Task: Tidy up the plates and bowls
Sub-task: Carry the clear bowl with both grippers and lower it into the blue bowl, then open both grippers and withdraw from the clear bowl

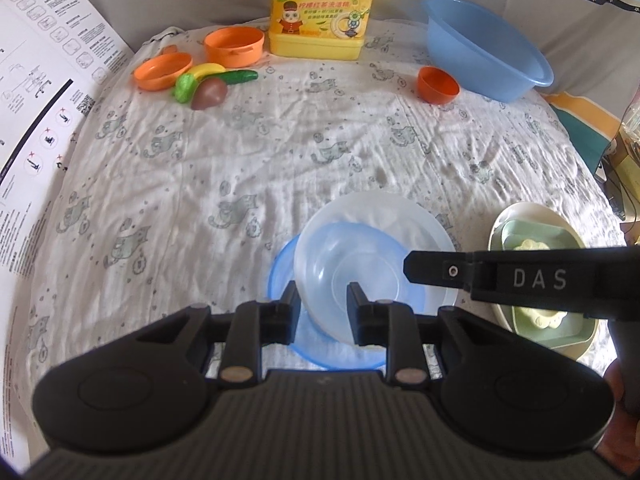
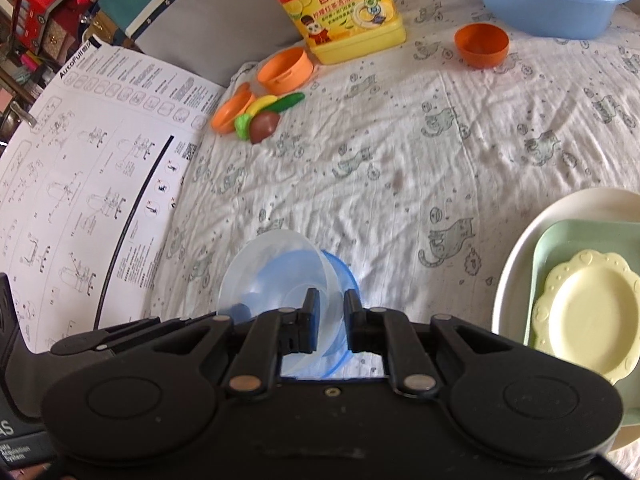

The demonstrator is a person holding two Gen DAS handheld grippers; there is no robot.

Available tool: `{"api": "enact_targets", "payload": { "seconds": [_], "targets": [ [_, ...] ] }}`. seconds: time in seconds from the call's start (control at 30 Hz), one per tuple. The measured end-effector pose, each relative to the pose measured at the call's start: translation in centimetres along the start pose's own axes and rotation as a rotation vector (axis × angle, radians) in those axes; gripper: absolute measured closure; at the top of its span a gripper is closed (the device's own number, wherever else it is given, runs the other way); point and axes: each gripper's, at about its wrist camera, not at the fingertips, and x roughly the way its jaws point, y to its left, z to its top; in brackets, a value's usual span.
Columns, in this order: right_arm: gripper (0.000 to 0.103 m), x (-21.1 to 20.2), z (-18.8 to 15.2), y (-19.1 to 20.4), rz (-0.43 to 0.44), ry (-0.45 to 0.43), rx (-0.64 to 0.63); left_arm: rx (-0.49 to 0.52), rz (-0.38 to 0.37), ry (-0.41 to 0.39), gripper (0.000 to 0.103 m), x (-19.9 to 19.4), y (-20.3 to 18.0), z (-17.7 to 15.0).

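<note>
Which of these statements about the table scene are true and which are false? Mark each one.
1. The clear bowl sits in a blue bowl. True.
2. The detergent bottle is red. False: it is yellow.
3. The small orange cup stands beside the big blue basin. True.
4. The pale yellow plate lies directly on the cloth. False: it rests in a green dish.
</note>
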Motion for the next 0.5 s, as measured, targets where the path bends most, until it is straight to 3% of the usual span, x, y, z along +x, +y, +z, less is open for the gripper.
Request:
{"api": "enact_targets", "payload": {
  "seconds": [0.3,0.33,0.37,0.4,0.43,0.47,0.5],
  "targets": [
    [0.087,1.0,-0.2,0.3,-0.002,0.029,-0.016,-0.013,0.001,0.008,0.074,0.4,0.5,-0.1],
    [0.080,0.9,-0.3,0.6,-0.013,0.022,-0.032,-0.016,-0.005,0.004,0.067,0.4,0.5,-0.2],
    [0.074,0.7,-0.3,0.9,-0.025,0.007,-0.056,-0.019,-0.011,-0.005,0.054,0.2,0.5,-0.2],
    [0.062,0.5,-0.3,1.3,-0.040,-0.012,-0.081,-0.020,-0.008,-0.019,0.044,0.0,0.5,-0.2],
    [0.044,0.2,-0.3,1.6,-0.054,-0.032,-0.108,-0.017,0.006,-0.036,0.026,-0.2,0.4,-0.3],
    [0.034,0.0,-0.3,1.9,-0.063,-0.049,-0.127,-0.009,0.024,-0.054,0.014,-0.4,0.3,-0.3],
    [0.019,-0.3,-0.3,2.1,-0.069,-0.066,-0.140,-0.001,0.043,-0.070,0.011,-0.6,0.2,-0.4]
  ]
}}
